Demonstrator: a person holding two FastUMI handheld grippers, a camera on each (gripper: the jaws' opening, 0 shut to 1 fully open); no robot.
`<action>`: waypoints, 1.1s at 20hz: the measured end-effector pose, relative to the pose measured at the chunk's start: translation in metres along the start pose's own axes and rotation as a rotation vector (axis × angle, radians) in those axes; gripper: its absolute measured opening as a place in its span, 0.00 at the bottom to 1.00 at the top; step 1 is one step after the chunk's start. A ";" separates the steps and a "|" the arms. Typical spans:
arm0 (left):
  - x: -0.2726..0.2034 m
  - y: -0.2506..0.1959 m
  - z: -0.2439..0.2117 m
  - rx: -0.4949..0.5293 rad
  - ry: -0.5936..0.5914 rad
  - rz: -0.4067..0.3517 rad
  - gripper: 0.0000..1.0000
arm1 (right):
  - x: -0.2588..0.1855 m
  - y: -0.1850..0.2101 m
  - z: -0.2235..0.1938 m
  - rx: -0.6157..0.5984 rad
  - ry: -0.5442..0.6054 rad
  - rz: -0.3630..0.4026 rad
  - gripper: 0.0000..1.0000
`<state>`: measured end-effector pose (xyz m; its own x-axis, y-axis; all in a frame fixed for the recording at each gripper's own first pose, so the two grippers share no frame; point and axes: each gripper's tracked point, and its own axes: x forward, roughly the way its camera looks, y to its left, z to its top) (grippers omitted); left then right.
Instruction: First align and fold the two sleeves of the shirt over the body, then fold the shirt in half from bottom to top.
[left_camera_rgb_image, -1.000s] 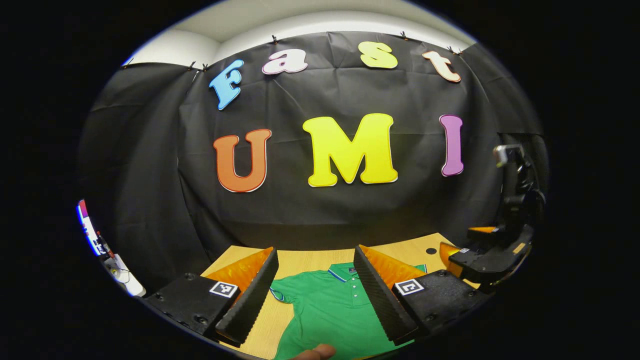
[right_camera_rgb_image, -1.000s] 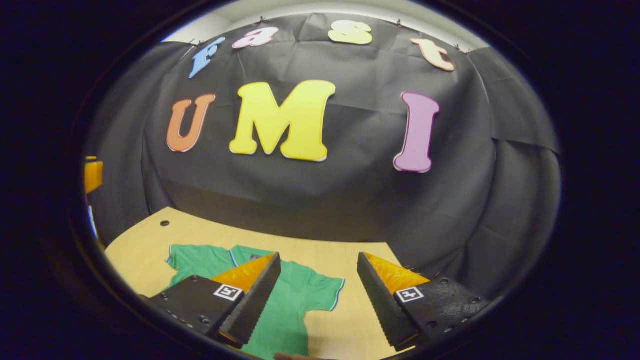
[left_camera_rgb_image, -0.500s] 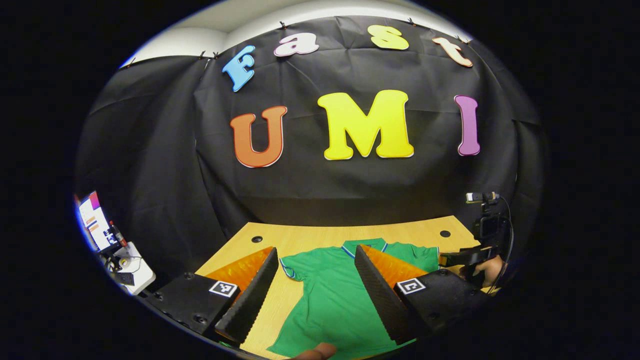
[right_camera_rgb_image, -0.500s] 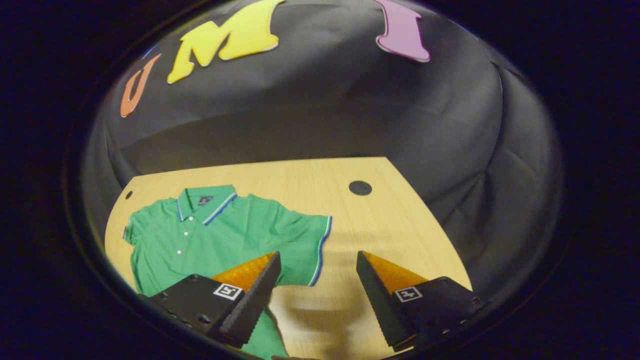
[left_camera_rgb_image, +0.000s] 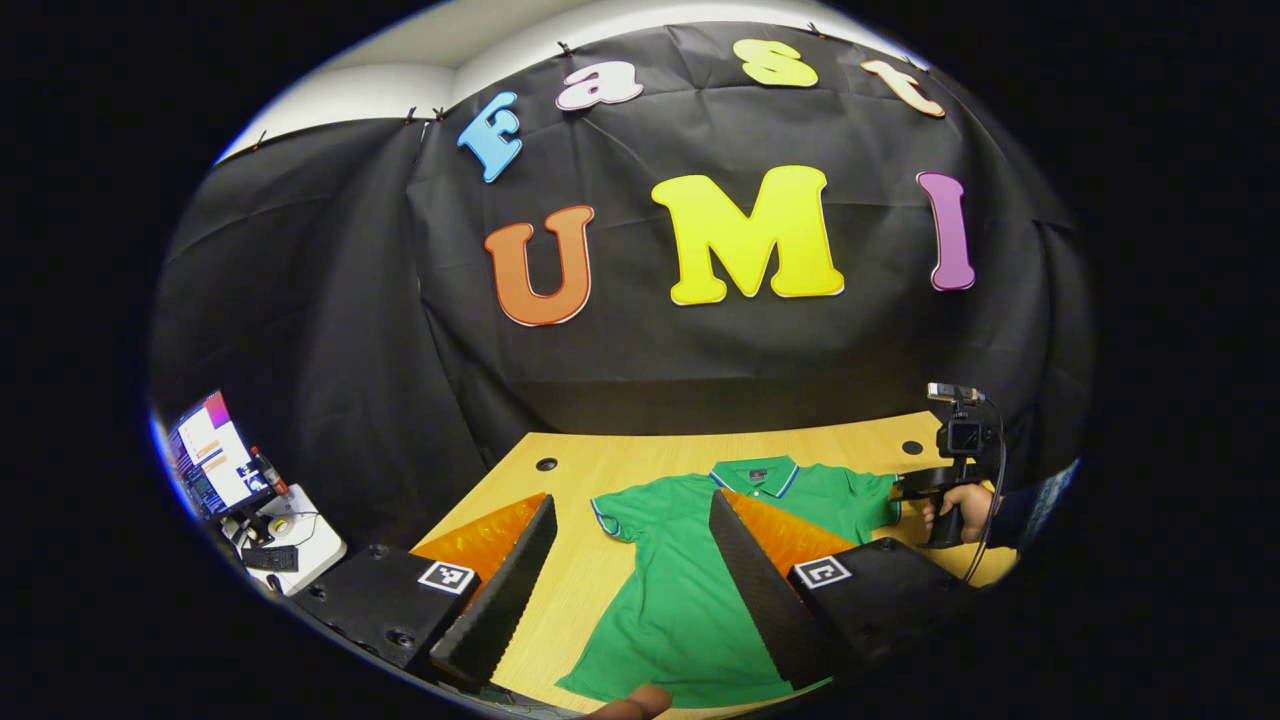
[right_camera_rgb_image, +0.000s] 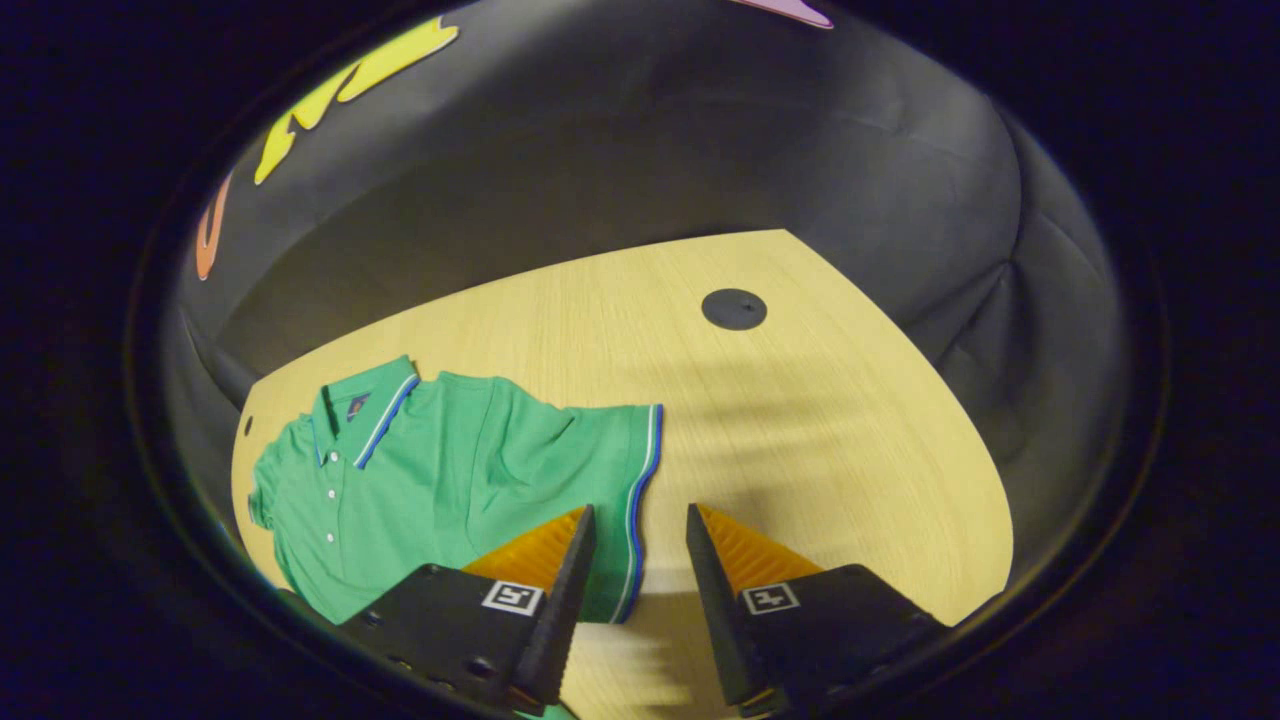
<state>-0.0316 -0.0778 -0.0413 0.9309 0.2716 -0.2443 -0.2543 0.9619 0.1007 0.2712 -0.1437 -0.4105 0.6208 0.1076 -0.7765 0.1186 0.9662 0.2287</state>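
Fingers of the right gripper (right_camera_rgb_image: 636, 590) stand a little apart at 6 o'clock, straddling the striped cuff of the right sleeve (right_camera_rgb_image: 610, 470), nothing clamped yet. The left gripper (left_camera_rgb_image: 632, 570) hangs wide apart above the shirt (left_camera_rgb_image: 690, 580), which lies flat, buttons up, on the wooden table (right_camera_rgb_image: 820, 420), collar (right_camera_rgb_image: 365, 415) toward 10 o'clock. Thin knit cloth, likely light and limp: pinch the cuff hem, since it will probably sag and slide easily.

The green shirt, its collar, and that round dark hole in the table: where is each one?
green shirt (left_camera_rgb_image: 690, 600), left gripper view, on the body.
collar (right_camera_rgb_image: 383, 410), right gripper view, on the striped edge.
round dark hole (right_camera_rgb_image: 734, 309), right gripper view, on its middle.
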 end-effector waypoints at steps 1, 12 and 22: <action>-0.001 0.001 -0.002 -0.004 0.008 0.004 0.99 | 0.003 0.000 -0.002 -0.006 0.014 -0.007 0.53; -0.007 0.000 -0.020 -0.029 0.064 0.011 0.99 | 0.000 0.016 0.001 0.051 0.035 0.047 0.00; -0.011 0.020 -0.017 -0.085 0.043 0.014 0.99 | -0.054 0.083 0.021 -0.026 -0.027 0.161 0.00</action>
<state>-0.0512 -0.0606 -0.0528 0.9155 0.2845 -0.2844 -0.2902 0.9567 0.0229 0.2641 -0.0742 -0.3375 0.6510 0.2551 -0.7149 -0.0035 0.9428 0.3333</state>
